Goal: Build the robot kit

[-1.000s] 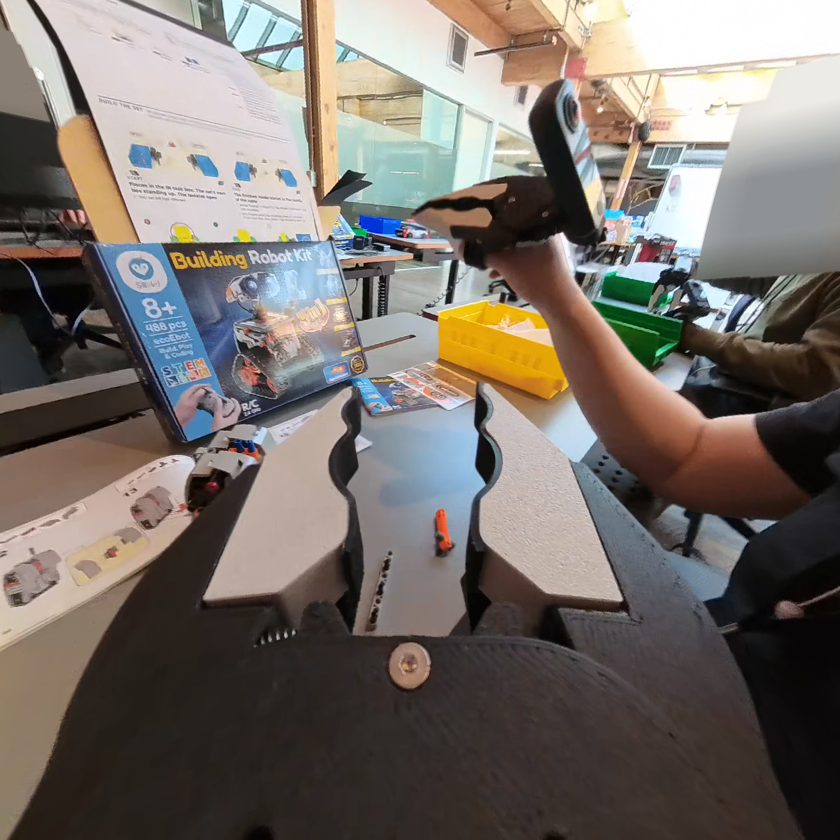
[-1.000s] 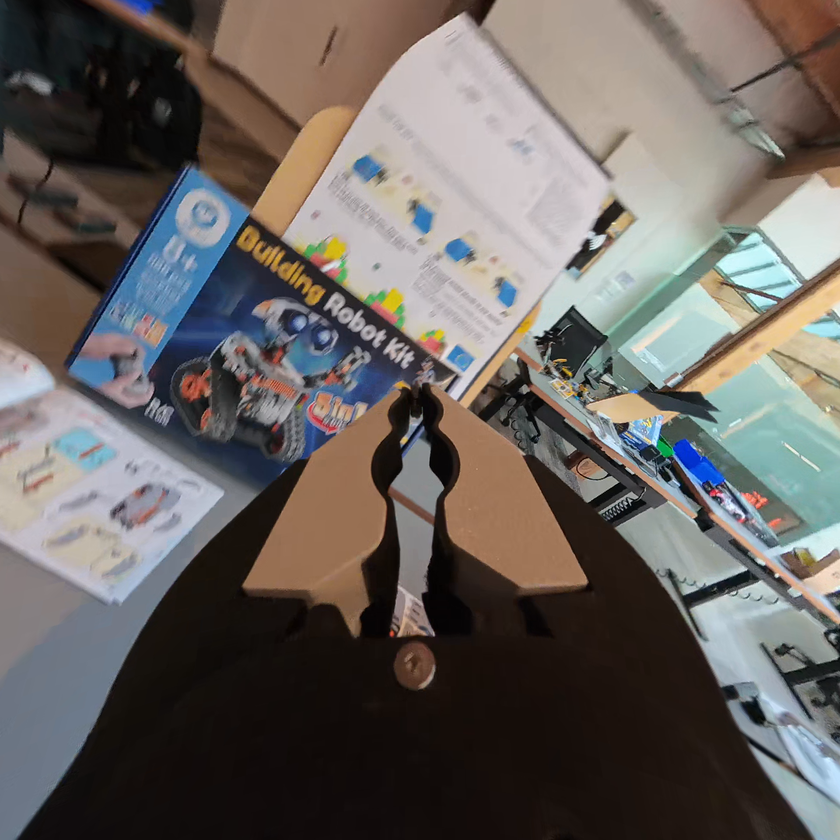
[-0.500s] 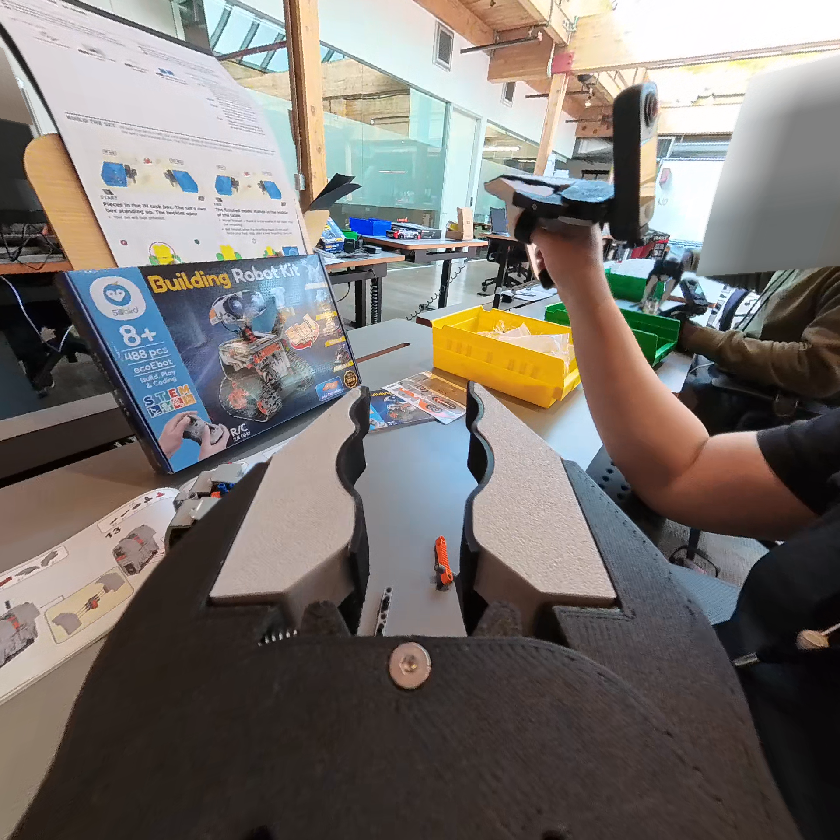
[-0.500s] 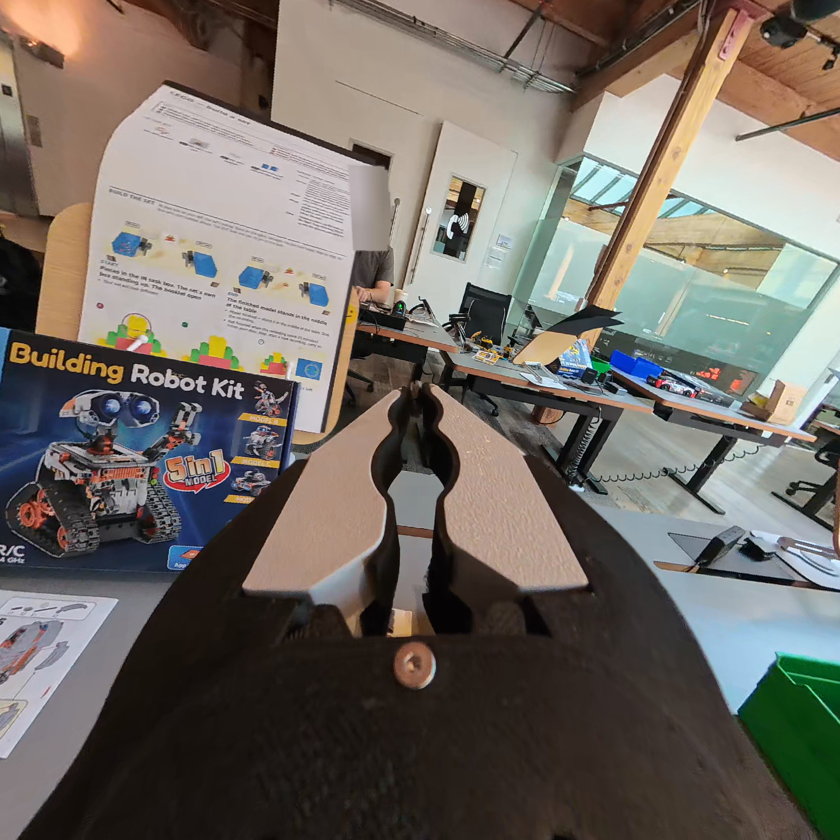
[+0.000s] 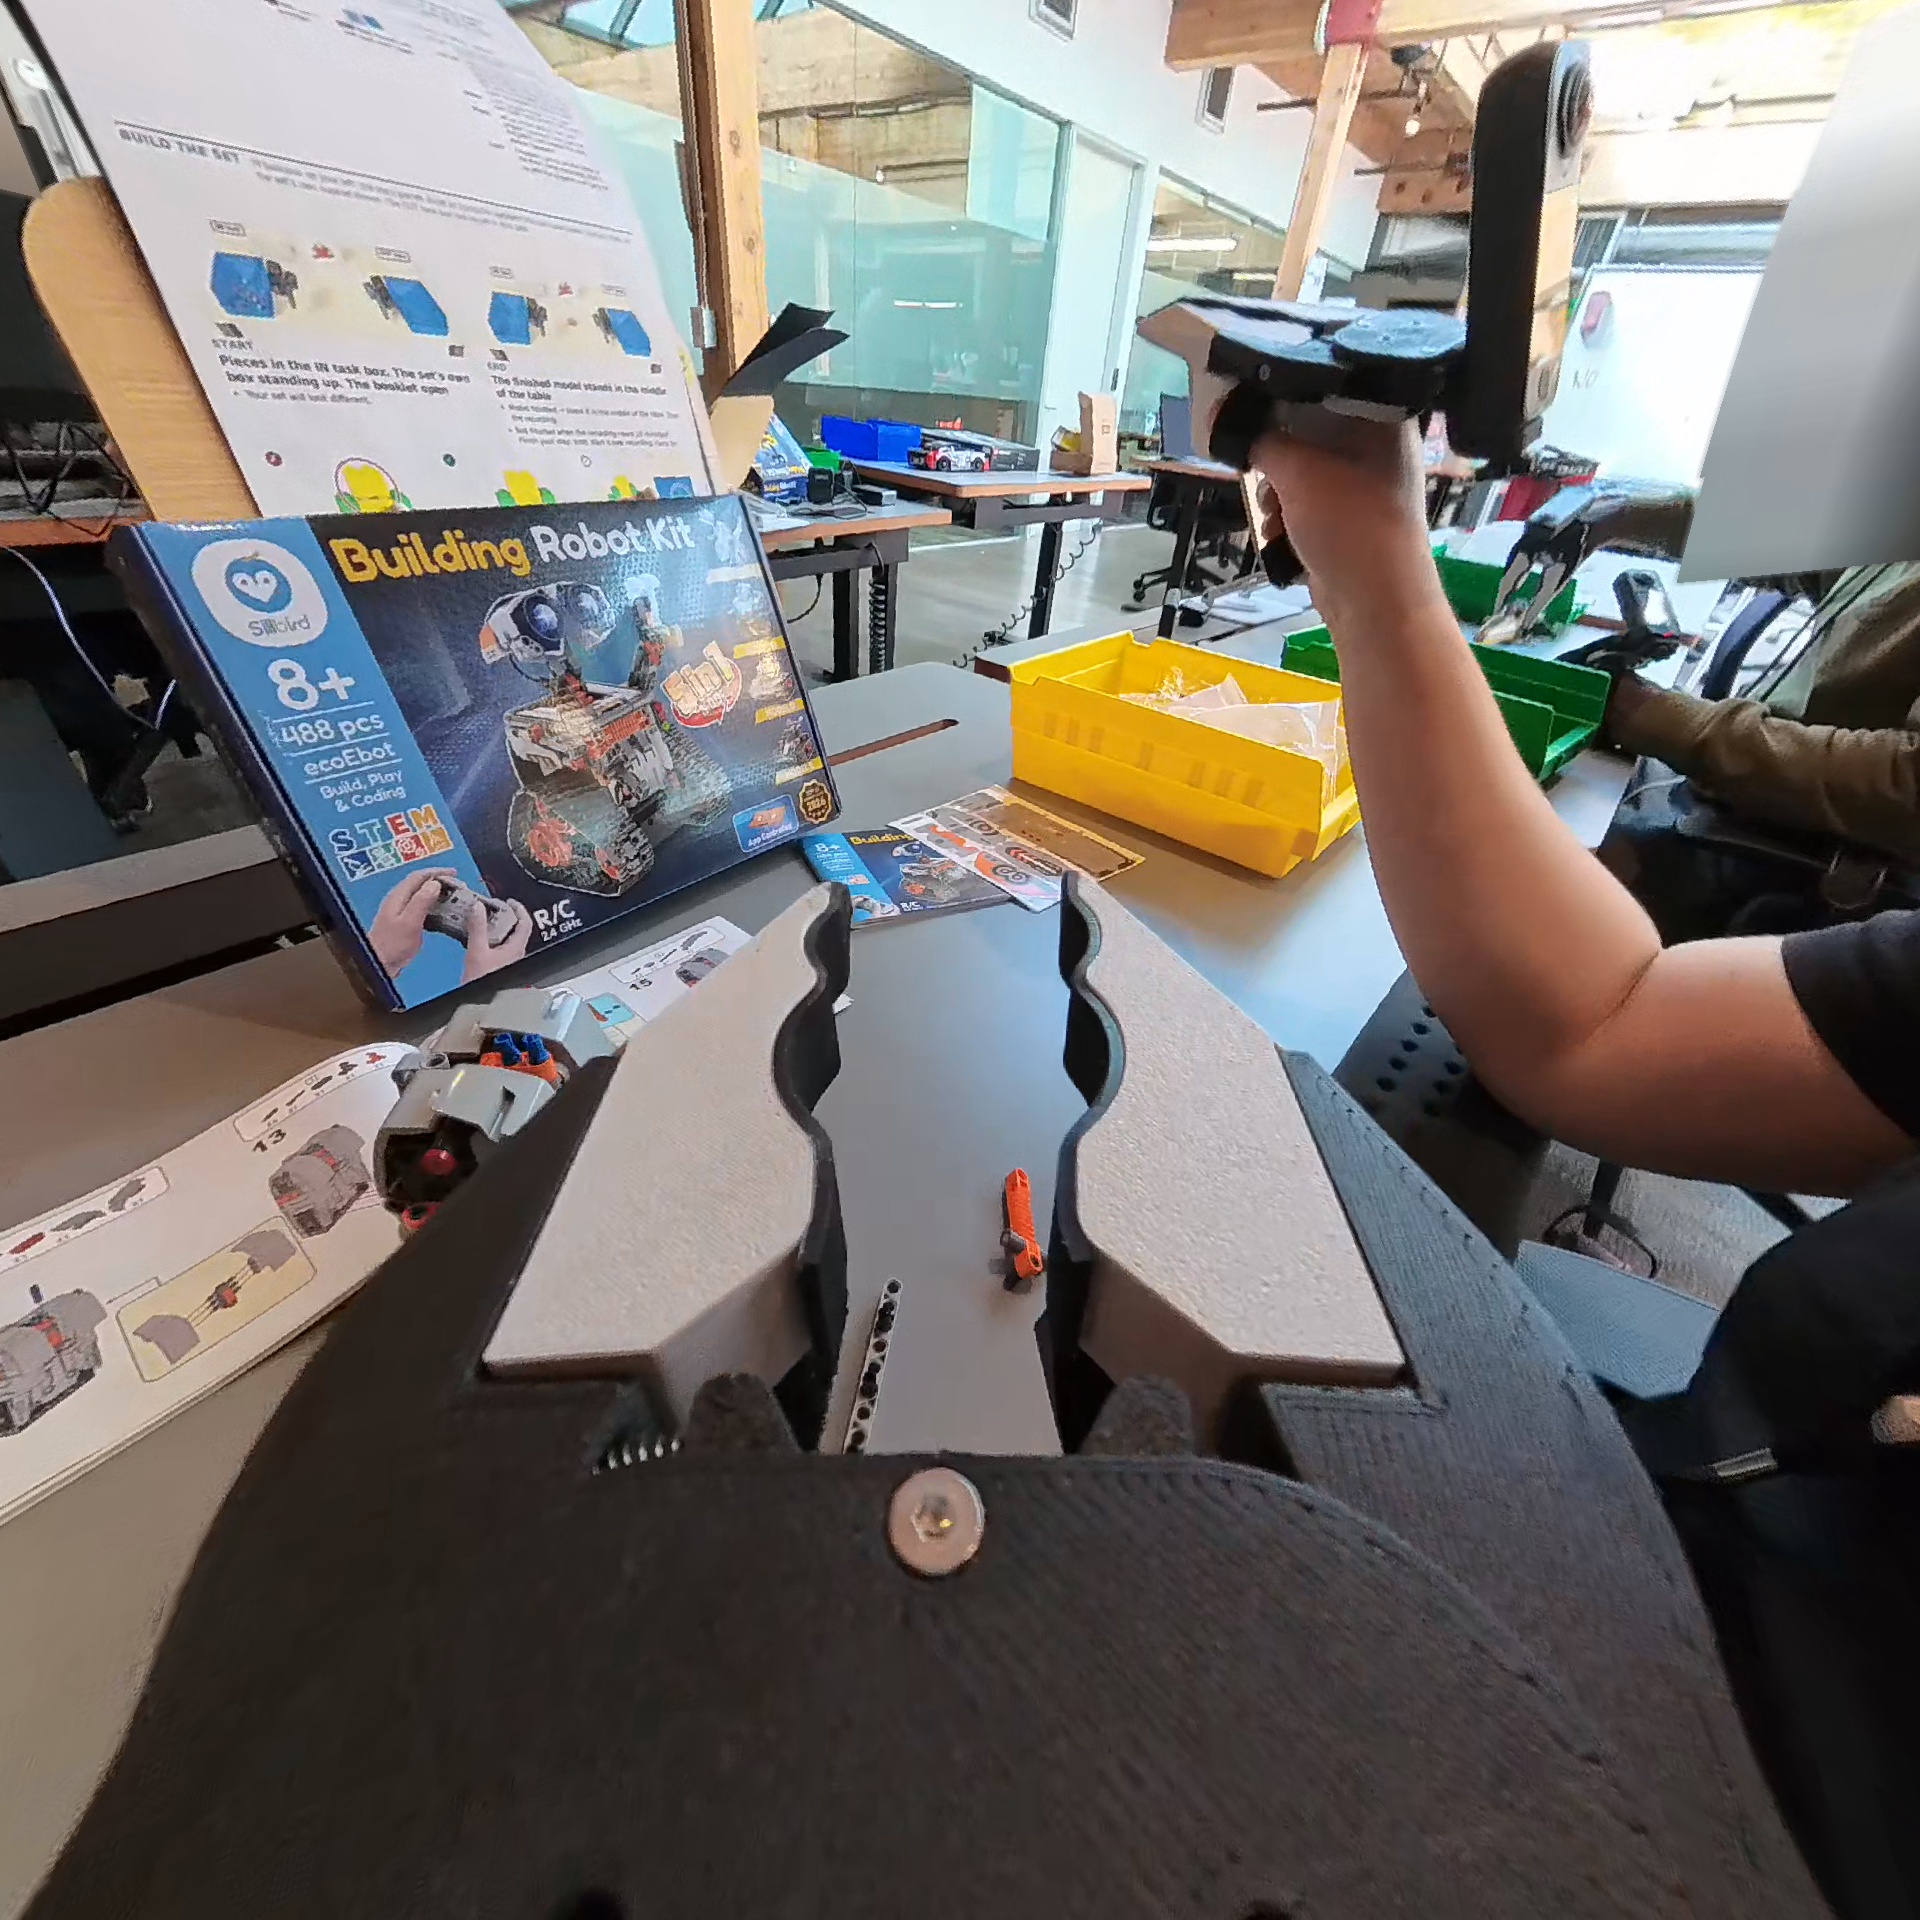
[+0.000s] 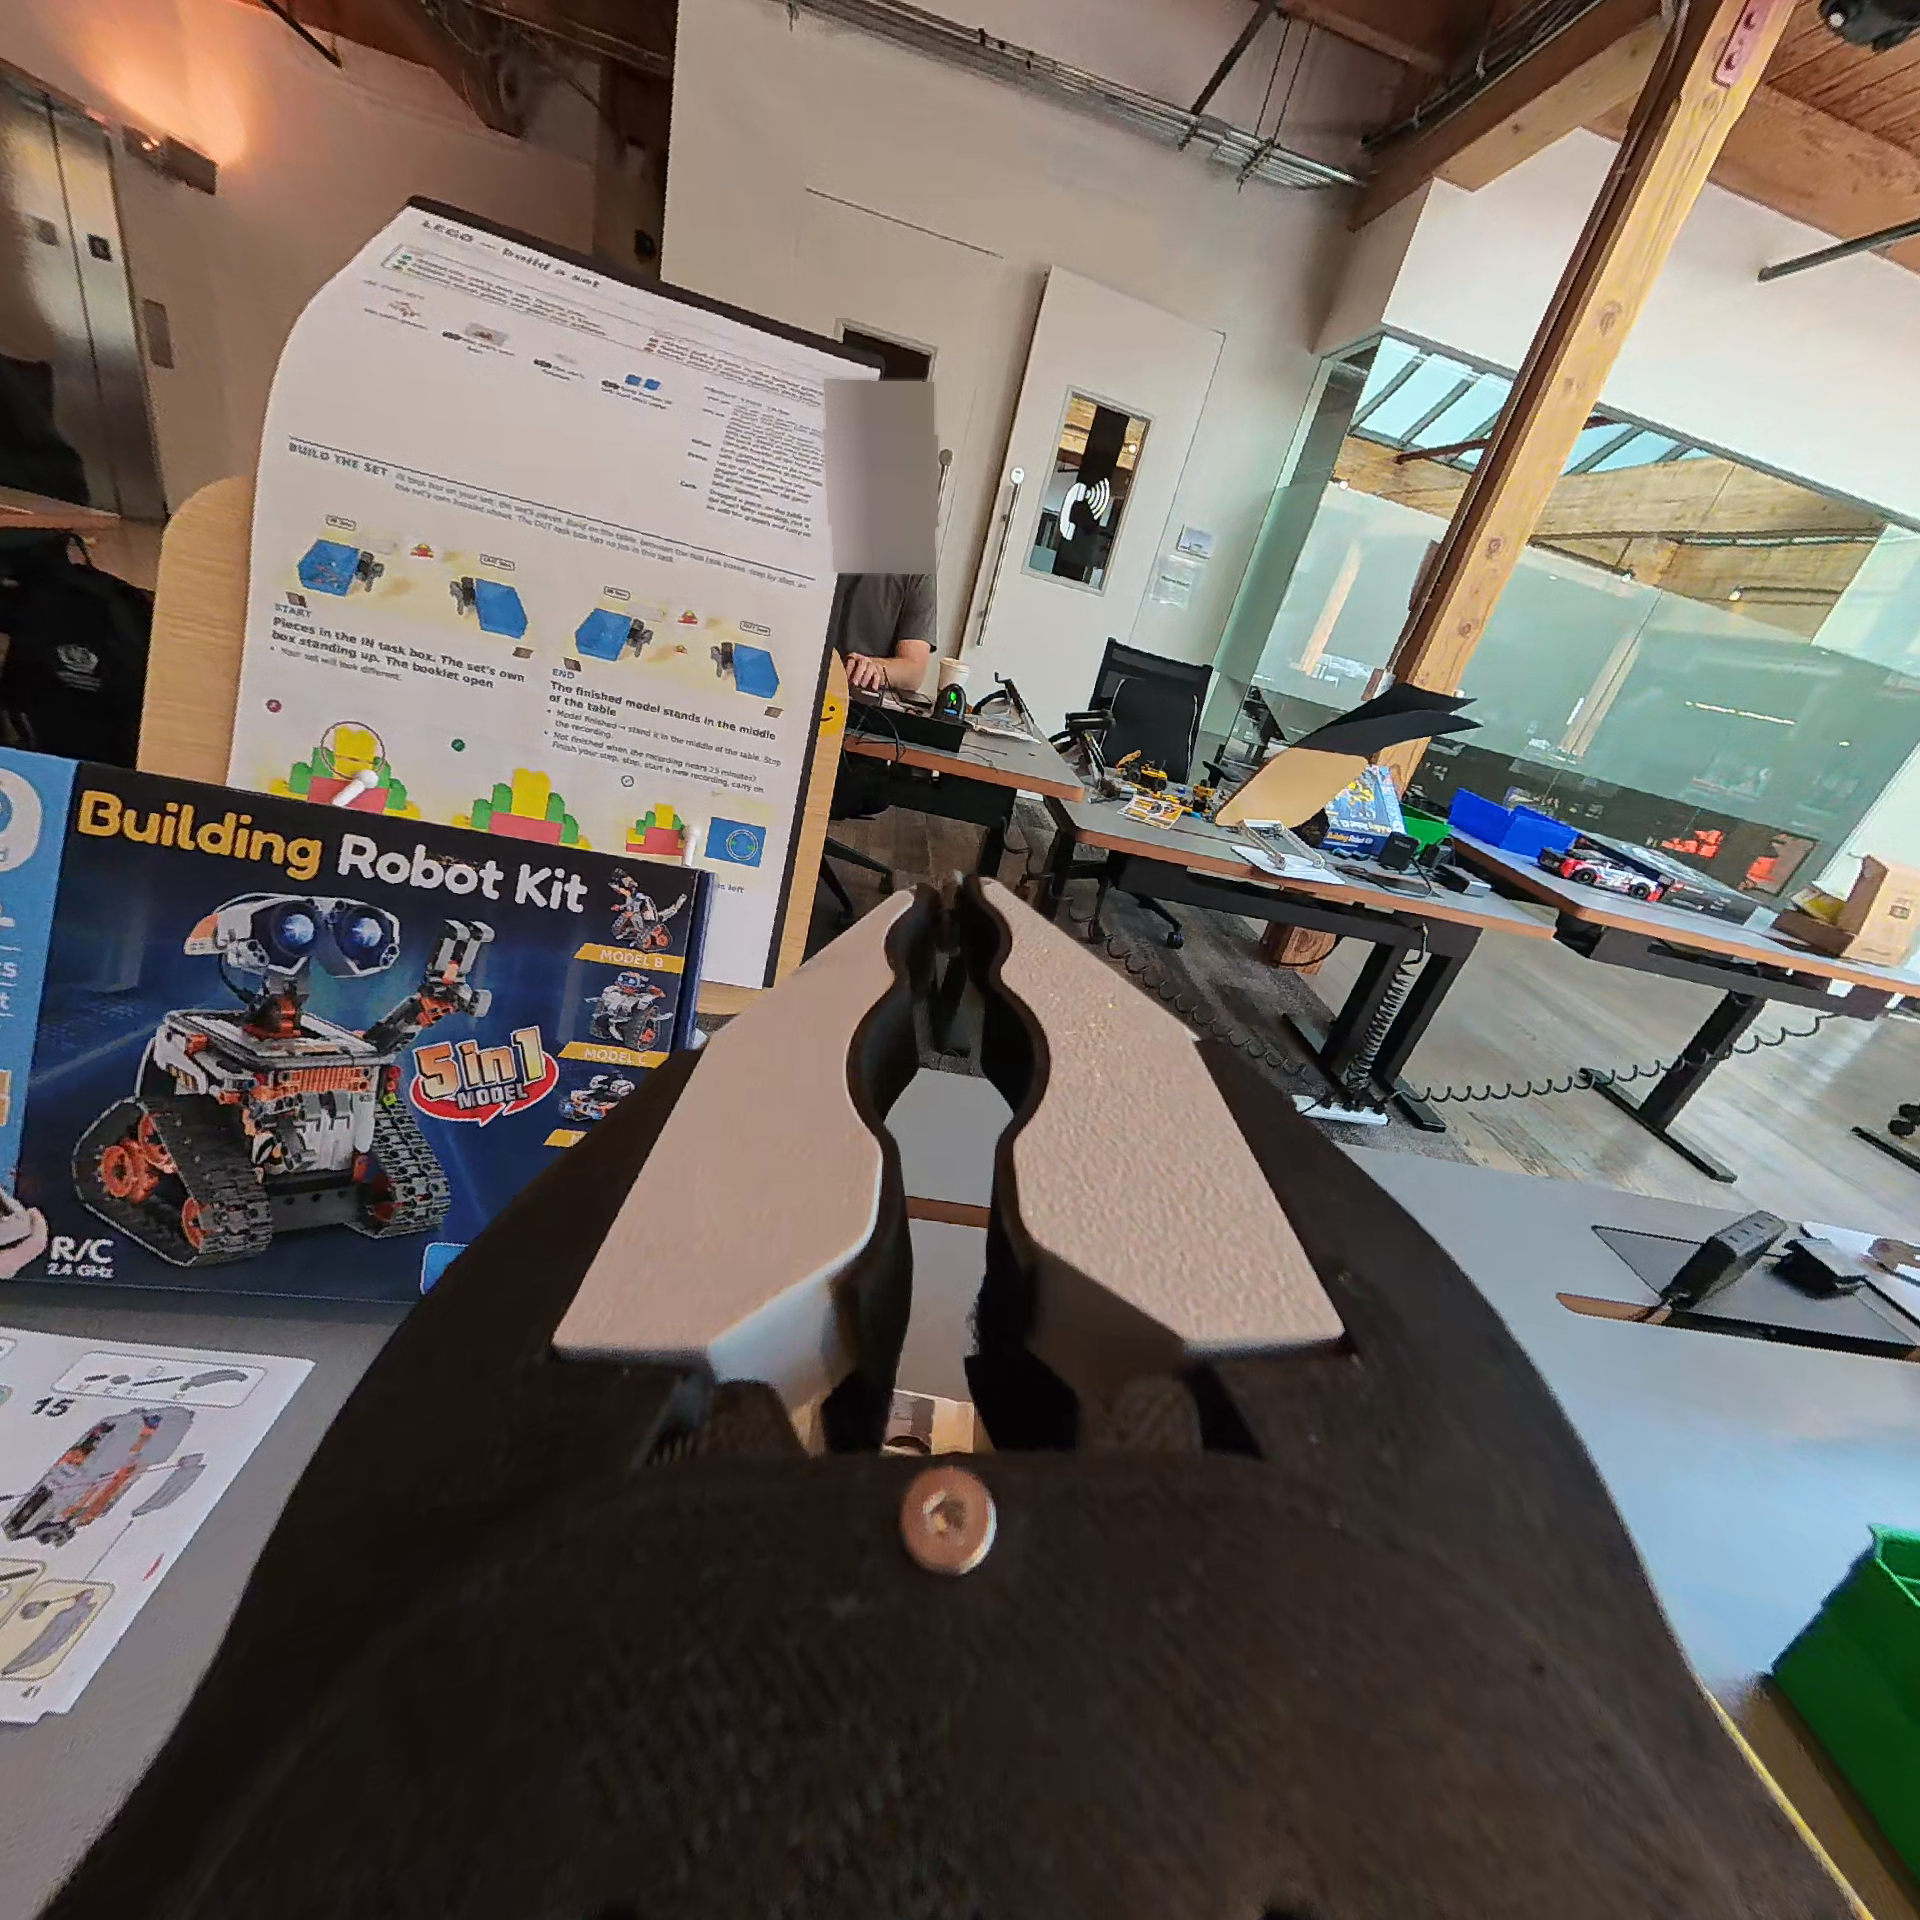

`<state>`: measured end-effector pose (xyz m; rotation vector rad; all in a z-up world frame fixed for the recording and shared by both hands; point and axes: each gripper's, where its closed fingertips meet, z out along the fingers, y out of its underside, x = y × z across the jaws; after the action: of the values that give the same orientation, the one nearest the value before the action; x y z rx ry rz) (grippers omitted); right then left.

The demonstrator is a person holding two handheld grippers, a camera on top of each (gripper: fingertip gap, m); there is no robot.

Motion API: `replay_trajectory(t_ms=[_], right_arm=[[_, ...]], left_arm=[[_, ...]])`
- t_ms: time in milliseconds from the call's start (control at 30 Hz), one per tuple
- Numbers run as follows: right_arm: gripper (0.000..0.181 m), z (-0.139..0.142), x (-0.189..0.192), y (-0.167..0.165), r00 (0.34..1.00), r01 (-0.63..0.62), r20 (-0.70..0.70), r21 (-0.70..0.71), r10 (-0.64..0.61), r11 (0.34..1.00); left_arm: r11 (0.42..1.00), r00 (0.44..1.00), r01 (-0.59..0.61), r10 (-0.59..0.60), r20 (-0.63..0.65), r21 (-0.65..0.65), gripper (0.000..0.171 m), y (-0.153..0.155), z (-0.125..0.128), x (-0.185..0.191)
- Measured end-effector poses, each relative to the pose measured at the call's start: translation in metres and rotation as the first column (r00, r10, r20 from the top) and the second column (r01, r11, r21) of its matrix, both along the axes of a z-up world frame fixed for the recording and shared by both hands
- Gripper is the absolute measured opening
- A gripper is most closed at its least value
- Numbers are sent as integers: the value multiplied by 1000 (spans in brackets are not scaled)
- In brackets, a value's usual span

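My left gripper (image 5: 951, 914) is open and empty, low over the grey table (image 5: 935, 1039). Between its fingers lie a small orange part (image 5: 1016, 1226) and a black beam with holes (image 5: 873, 1361). A partly built grey robot model (image 5: 478, 1091) sits just left of the left finger, on an open instruction booklet (image 5: 156, 1247). My right gripper (image 6: 951, 894) is shut with nothing visible between its tips. It is held level, high in the air, pointing past the kit box (image 6: 312, 1039). It also shows in the left wrist view (image 5: 1164, 322), raised by a hand above the yellow bin (image 5: 1174, 790).
The blue kit box (image 5: 478, 727) stands behind the model, with a large instruction sheet (image 5: 395, 260) behind it. Leaflets (image 5: 966, 852) lie by the yellow bin, which holds clear bags. A green bin (image 5: 1538, 707) is to the right. Another person's sleeve (image 5: 1766, 758) is at the far right. The grippers' ends are close to 40 cm from one another.
My right gripper rolled from a tilted pose to level and rose, staying shut. My left gripper stayed open and shifted a little over the table; the parts below did not move.
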<state>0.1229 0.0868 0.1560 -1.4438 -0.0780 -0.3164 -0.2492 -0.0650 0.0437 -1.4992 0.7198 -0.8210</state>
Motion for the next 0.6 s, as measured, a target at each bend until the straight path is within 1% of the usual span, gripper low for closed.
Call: replay_trajectory(t_ms=[167, 300, 433, 533, 600], right_arm=[[3, -8, -5, 6, 1000, -14, 12, -28, 14, 1000], [4, -12, -25, 11, 998, -68, -5, -39, 67, 997], [3, -23, -55, 19, 991, -133, 18, -68, 135, 989], [4, -35, -74, 27, 984, -154, 67, -125, 163, 980], [4, -42, -79, 32, 981, -150, 98, -159, 167, 976]], left_arm=[[1000, 999, -2, 2, 36, -5, 38, 9, -10, -4], [1000, 997, 8, -8, 78, 6, 38, 16, -12, -5], [1000, 998, -25, 24, 64, 16, 38, 24, -21, -3], [999, 999, -45, 45, 30, 5, 38, 30, -28, 1], [999, 999, -37, 37, 14, -19, 39, 31, -32, 5]])
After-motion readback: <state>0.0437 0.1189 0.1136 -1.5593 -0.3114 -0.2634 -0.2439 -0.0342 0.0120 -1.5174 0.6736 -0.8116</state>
